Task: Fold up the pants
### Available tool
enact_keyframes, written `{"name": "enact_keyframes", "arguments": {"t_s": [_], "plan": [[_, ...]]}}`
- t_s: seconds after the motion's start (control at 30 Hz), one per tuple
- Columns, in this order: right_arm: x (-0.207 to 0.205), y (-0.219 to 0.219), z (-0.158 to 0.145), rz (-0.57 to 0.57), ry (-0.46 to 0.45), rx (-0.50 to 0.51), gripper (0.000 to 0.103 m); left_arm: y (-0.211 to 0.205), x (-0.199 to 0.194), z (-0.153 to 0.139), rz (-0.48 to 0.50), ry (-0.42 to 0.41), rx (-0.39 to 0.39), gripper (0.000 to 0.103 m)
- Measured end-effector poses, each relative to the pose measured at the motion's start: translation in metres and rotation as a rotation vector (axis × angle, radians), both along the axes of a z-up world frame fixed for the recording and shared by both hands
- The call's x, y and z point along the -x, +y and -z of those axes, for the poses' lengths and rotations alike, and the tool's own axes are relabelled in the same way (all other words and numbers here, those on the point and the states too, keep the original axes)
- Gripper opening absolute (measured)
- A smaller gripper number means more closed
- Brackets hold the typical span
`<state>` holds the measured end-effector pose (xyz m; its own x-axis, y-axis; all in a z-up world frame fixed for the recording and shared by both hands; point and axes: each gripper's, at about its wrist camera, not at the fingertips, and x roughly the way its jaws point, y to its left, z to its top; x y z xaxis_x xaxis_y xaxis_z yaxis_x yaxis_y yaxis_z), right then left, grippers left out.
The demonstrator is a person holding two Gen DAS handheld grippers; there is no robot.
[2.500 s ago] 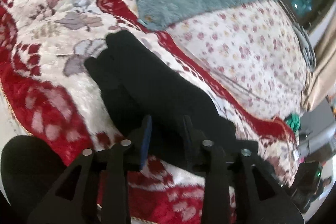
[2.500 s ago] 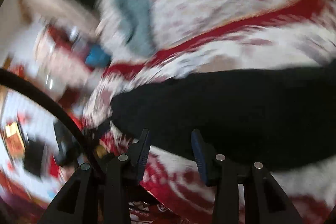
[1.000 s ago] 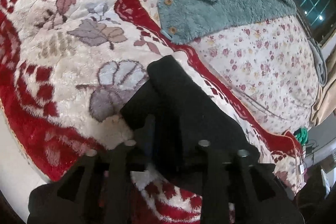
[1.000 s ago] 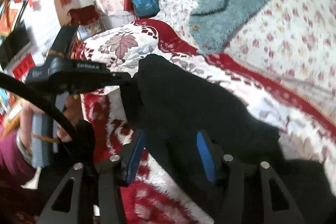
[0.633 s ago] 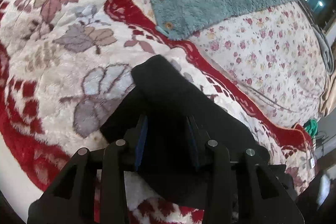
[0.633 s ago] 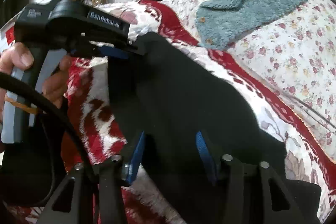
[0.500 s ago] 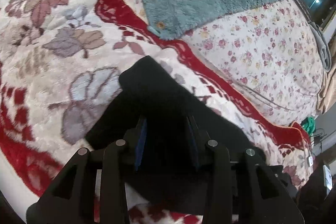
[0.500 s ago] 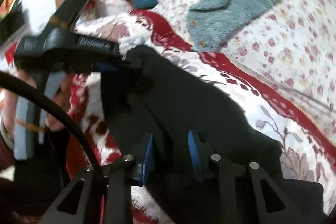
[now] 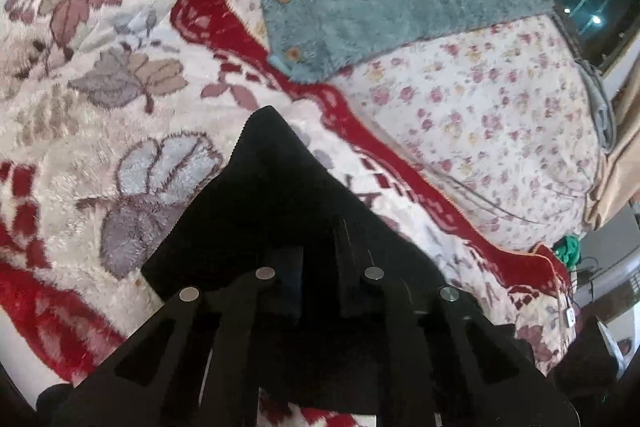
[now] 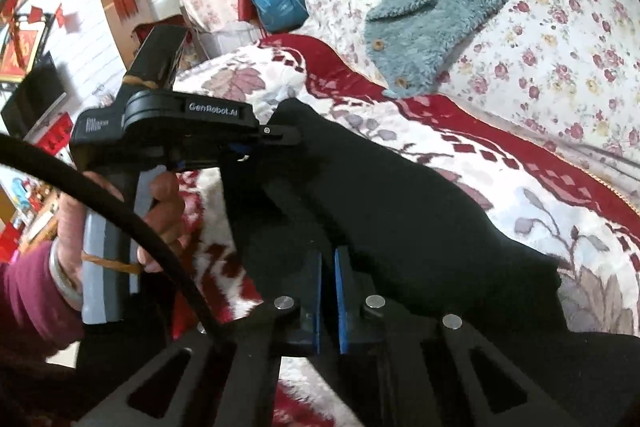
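Red-and-cream blanket point(image 9: 80, 131) carries black pants point(image 10: 400, 211) (long axis near-right to far-left); left gripper point(image 9: 316, 263) closing on them, right gripper point(image 10: 328, 291) clamped on them.

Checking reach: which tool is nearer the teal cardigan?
Left, by a little. The left tool grips the pants at the end toward the cardigan; the right tool grips them further back.

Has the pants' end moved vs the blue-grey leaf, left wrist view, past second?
Yes. The pants end now peaks beside the leaf, pulled up toward the red border.
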<state>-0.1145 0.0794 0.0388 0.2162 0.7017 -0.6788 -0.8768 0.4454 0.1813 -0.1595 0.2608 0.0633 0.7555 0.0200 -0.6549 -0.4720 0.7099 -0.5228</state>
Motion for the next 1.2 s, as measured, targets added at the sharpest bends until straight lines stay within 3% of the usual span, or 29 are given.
{"name": "enact_keyframes", "arguments": {"t_s": [0.1,0.2,0.3,0.4,0.43,0.53,0.63,0.77,0.87,0.97,1.03,1.2], "plan": [[0.007,-0.010,-0.011,-0.007,0.051,-0.046,0.005,-0.004,0.017,-0.011,0.010,-0.024,-0.024,0.011],[0.018,-0.008,-0.009,-0.026,0.071,-0.044,0.005,-0.004,0.024,0.001,-0.020,0.039,-0.052,0.011],[0.025,0.008,0.013,-0.049,0.088,0.021,0.005,-0.001,0.023,0.025,-0.057,0.136,-0.053,0.016],[0.024,0.021,0.043,-0.028,0.096,0.118,0.006,0.001,0.028,0.026,-0.057,0.141,-0.028,0.021],[0.023,0.017,0.041,-0.024,0.117,0.090,0.008,0.000,0.032,0.020,-0.063,0.138,-0.042,0.026],[0.021,-0.003,0.021,-0.019,0.177,0.041,0.015,-0.002,0.048,-0.002,-0.133,0.123,-0.134,0.027],[0.026,-0.041,0.000,0.020,0.138,-0.009,0.016,-0.007,0.057,-0.019,-0.153,0.092,-0.184,0.027],[0.024,-0.111,-0.016,0.166,0.124,-0.049,0.016,-0.028,0.051,-0.029,-0.080,0.076,-0.196,0.027],[0.016,-0.176,-0.021,0.344,0.103,-0.025,0.016,-0.057,0.034,-0.030,0.015,0.071,-0.188,0.027],[0.003,-0.240,-0.024,0.534,0.113,-0.024,0.025,-0.094,0.009,-0.027,0.131,0.084,-0.172,0.027],[-0.005,-0.286,-0.024,0.706,0.120,0.002,0.037,-0.130,-0.007,-0.023,0.225,0.086,-0.174,0.027],[-0.003,-0.373,-0.021,0.960,0.198,-0.057,0.037,-0.211,-0.045,-0.018,0.439,0.083,-0.223,0.027]]}}
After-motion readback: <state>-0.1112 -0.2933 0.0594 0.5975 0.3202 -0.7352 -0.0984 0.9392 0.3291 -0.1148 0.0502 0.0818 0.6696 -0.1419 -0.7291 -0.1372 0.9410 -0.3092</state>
